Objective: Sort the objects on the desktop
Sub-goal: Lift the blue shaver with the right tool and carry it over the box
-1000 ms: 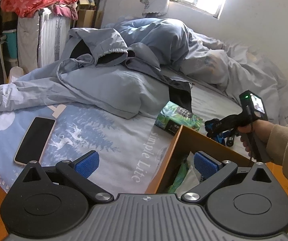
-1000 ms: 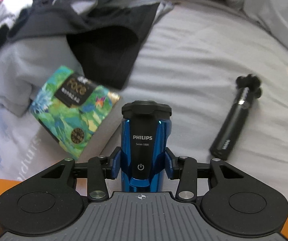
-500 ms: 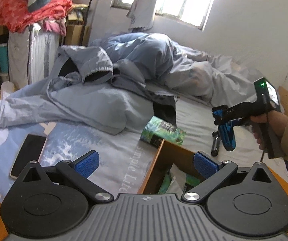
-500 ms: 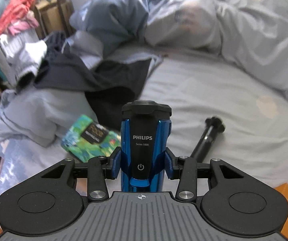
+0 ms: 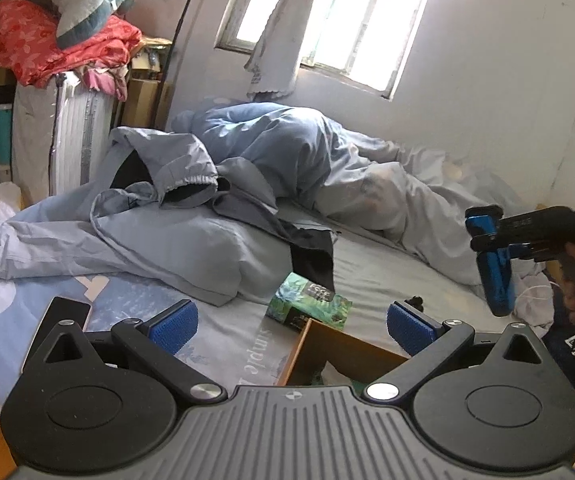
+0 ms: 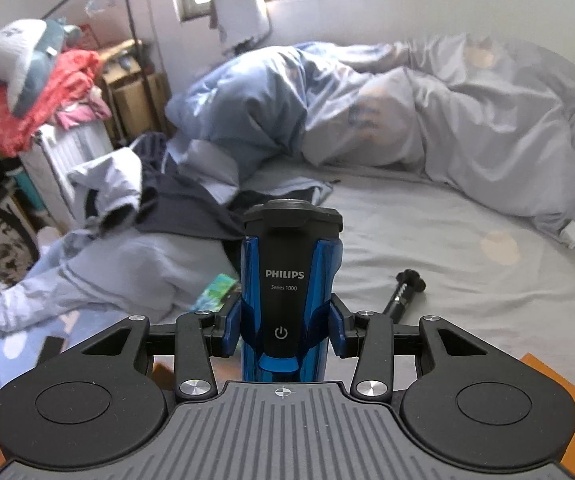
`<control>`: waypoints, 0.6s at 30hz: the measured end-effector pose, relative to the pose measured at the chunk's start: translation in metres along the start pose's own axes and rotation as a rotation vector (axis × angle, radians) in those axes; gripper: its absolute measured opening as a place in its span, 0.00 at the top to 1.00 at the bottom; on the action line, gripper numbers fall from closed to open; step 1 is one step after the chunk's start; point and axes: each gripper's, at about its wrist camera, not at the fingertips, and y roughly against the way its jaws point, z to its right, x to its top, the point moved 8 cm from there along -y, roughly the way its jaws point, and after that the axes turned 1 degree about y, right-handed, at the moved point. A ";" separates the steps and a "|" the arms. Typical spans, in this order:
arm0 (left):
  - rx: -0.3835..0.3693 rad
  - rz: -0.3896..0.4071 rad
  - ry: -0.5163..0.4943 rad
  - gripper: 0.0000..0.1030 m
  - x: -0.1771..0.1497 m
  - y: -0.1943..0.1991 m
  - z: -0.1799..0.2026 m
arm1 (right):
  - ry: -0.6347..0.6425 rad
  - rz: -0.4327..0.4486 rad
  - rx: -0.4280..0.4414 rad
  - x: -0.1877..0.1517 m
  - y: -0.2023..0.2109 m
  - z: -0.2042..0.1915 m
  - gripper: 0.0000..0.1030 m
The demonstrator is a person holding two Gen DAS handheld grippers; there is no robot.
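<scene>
Glossy blue shaver (image 6: 285,300) clamped in right tool (image 6: 285,326).

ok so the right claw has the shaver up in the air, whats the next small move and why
Probably carry the Philips shaver over the open wooden box and lower it in. The right claw is shut on it, holding it clear above the bed, and the box sits just below with other items already inside. The left claw is open and holds nothing, so it need not act.

Both fisheye views are taken from the grippers, aimed forward and slightly downward across the bed (image 5: 387,264) toward the window (image 5: 327,12). The green box (image 5: 311,306), rumpled duvet (image 6: 427,120) and window are shared.
</scene>
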 end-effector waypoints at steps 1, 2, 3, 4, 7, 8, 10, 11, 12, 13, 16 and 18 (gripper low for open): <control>-0.005 0.003 -0.002 0.00 0.000 0.003 0.000 | 0.002 0.005 0.004 -0.002 0.008 -0.003 0.55; -0.008 0.005 -0.001 0.00 0.000 0.004 0.001 | 0.004 0.009 0.008 -0.005 0.016 -0.006 0.55; -0.011 0.006 -0.001 0.00 0.000 0.005 0.001 | 0.006 0.014 0.011 -0.009 0.027 -0.010 0.55; -0.014 0.008 0.000 0.00 0.000 0.005 0.002 | 0.006 0.019 0.015 -0.014 0.036 -0.015 0.55; -0.016 0.018 -0.005 0.00 0.002 0.010 0.002 | -0.003 0.022 0.037 -0.029 0.054 -0.022 0.55; -0.016 0.023 -0.008 0.00 0.002 0.011 0.002 | -0.005 0.020 0.044 -0.035 0.058 -0.024 0.55; -0.014 0.032 -0.012 0.00 0.004 0.012 0.002 | -0.008 0.007 0.055 -0.049 0.063 -0.028 0.55; -0.013 0.036 -0.012 0.00 0.004 0.012 0.002 | -0.010 -0.001 0.061 -0.056 0.064 -0.030 0.55; -0.013 0.037 -0.013 0.00 0.004 0.013 0.003 | -0.012 -0.012 0.066 -0.063 0.064 -0.031 0.55; -0.012 0.038 -0.015 0.00 0.003 0.013 0.003 | -0.015 -0.023 0.070 -0.071 0.064 -0.033 0.55; -0.014 0.035 -0.026 0.00 0.002 0.012 0.006 | -0.024 -0.066 0.078 -0.100 0.061 -0.044 0.55; -0.017 0.034 -0.033 0.00 0.001 0.012 0.008 | -0.024 -0.102 0.082 -0.115 0.052 -0.047 0.55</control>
